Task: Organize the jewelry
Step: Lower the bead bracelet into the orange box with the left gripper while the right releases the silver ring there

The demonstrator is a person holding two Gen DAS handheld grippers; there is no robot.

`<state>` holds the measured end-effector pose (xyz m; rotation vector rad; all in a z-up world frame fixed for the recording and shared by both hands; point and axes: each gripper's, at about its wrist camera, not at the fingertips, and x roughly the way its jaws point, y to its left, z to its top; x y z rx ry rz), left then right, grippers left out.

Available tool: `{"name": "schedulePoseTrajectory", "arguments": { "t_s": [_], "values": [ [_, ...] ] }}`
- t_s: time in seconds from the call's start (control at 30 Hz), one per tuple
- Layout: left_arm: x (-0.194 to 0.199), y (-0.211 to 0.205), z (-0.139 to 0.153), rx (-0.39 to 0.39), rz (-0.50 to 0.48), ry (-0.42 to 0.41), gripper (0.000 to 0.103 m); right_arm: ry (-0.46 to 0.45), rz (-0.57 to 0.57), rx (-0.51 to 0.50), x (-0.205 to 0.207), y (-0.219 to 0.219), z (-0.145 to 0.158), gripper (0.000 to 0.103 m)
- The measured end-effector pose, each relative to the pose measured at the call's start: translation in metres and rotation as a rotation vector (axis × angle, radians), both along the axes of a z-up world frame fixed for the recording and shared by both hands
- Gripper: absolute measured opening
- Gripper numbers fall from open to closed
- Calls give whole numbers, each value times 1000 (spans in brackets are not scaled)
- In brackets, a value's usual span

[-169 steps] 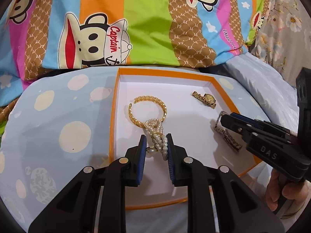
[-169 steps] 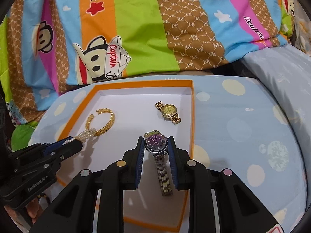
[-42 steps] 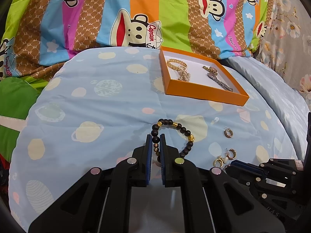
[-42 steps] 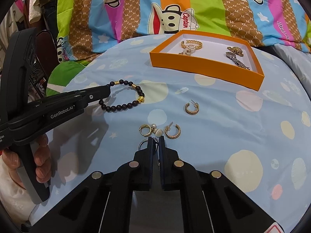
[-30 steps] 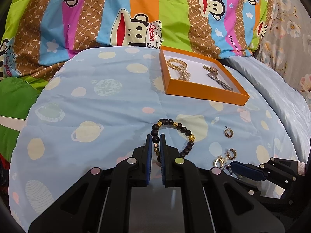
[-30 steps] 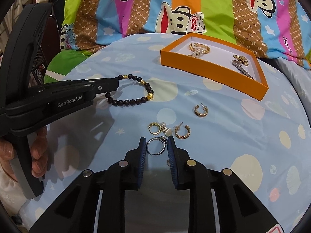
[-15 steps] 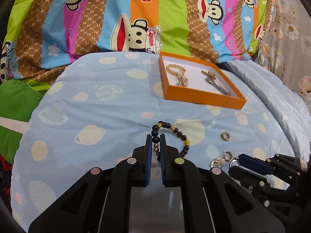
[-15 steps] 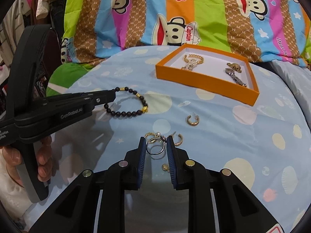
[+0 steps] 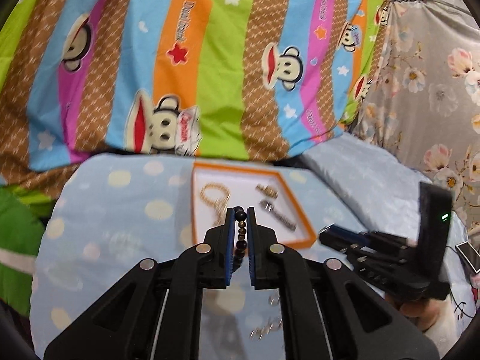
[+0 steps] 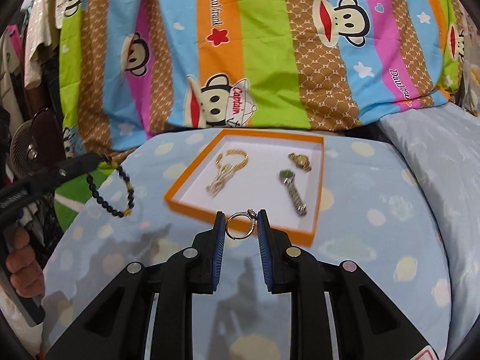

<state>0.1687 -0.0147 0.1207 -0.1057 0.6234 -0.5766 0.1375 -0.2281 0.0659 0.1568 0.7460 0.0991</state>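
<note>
the black bead bracelet (image 10: pixel 121 193), dark round beads with a few gold ones, hangs as a loose loop at the left of the right wrist frame, clear of the bed. in the left wrist frame its beads (image 9: pixel 241 225) run in a line at the centre. the silver ring (image 10: pixel 240 224), a thin band with a small setting at its upper right, stands upright at the centre. behind it the orange tray (image 10: pixel 180 199), white inside, lies on the bed and holds a gold bracelet (image 10: pixel 232 156) tangled with a pale strand, a small gold watch (image 10: pixel 300 160) and a silver watch (image 10: pixel 291 190) lying flat, apart from each other.
</note>
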Motion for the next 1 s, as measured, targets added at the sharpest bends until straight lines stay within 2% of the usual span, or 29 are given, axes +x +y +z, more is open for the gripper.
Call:
{"name": "schedulePoseTrajectory", "arguments": {
  "t_s": [0.13,0.27,0.37,0.47,0.57,0.63,0.7,0.8,1.0],
  "values": [
    [26,-29,9,-35,-53,-3,7,33,-12,5,38,-9,-14,21],
    [61,-62,-21,-80,-123,123,7,77,-20,3,60,-14,-36,21],
    [79,-77,-55,1,-99,169,7,110,-20,2,69,-17,-50,21],
    [93,-77,-84,47,-70,224,7,127,-15,-9,75,-17,-59,21],
    [99,-68,-98,79,-25,236,8,130,-12,-18,79,-15,-64,21],
    [99,-65,-100,84,-8,234,14,129,-12,-35,82,-13,-67,22],
    [96,-62,-98,100,18,212,35,117,-20,-46,82,-12,-67,22],
    [89,-58,-91,115,65,162,56,104,-34,-50,81,-14,-64,22],
    [70,-45,-73,150,122,80,57,62,-55,-37,69,-17,-45,23]
  ]
}}
